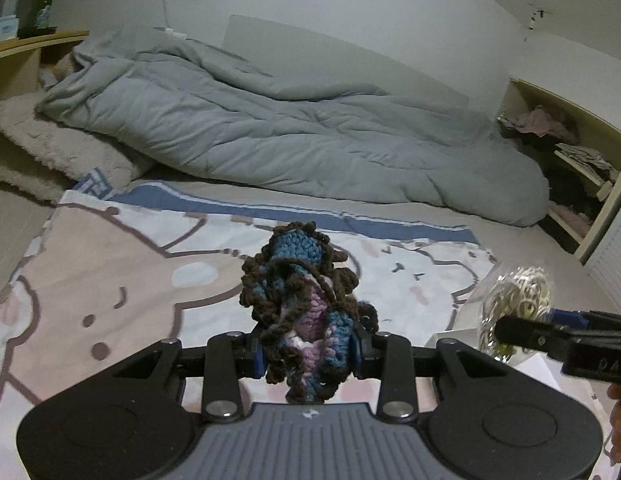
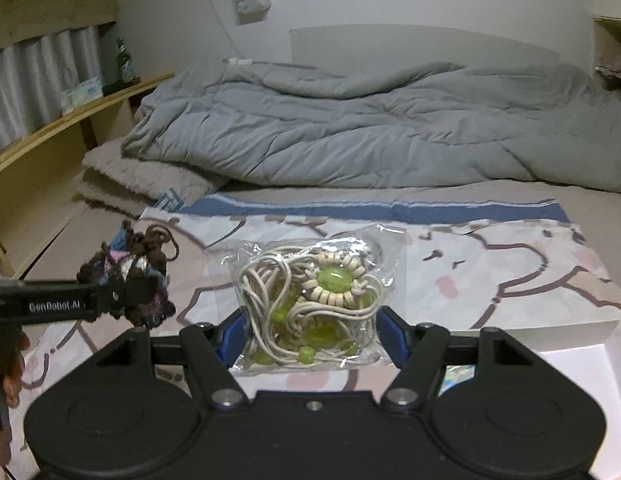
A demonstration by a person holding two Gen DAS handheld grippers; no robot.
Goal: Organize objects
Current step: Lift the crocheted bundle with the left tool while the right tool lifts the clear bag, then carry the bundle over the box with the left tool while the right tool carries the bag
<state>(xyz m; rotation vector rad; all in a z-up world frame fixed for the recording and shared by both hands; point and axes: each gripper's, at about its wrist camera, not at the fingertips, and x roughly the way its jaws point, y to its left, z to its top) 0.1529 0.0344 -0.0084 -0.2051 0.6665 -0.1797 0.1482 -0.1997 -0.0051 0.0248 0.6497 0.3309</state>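
Observation:
My left gripper (image 1: 308, 354) is shut on a crocheted piece (image 1: 306, 300) of brown, blue and pink yarn, held up above the cartoon-print sheet (image 1: 110, 264). The same crochet (image 2: 128, 276) shows at the left of the right wrist view, pinched in the left gripper's black fingers (image 2: 122, 294). My right gripper (image 2: 310, 338) is shut on a clear plastic bag of cream cord and green beads (image 2: 310, 296), its blue pads pressing the bag's sides. That bag (image 1: 514, 304) appears at the right of the left wrist view, with the right gripper's finger (image 1: 526, 330) across it.
A rumpled grey duvet (image 1: 294, 136) lies across the back of the bed, with a beige fleece blanket (image 1: 50, 148) at its left. A white box (image 2: 578, 360) sits low right. A wooden shelf (image 2: 70, 120) with a green bottle (image 2: 124, 62) stands left; an open cabinet of clothes (image 1: 570, 152) stands right.

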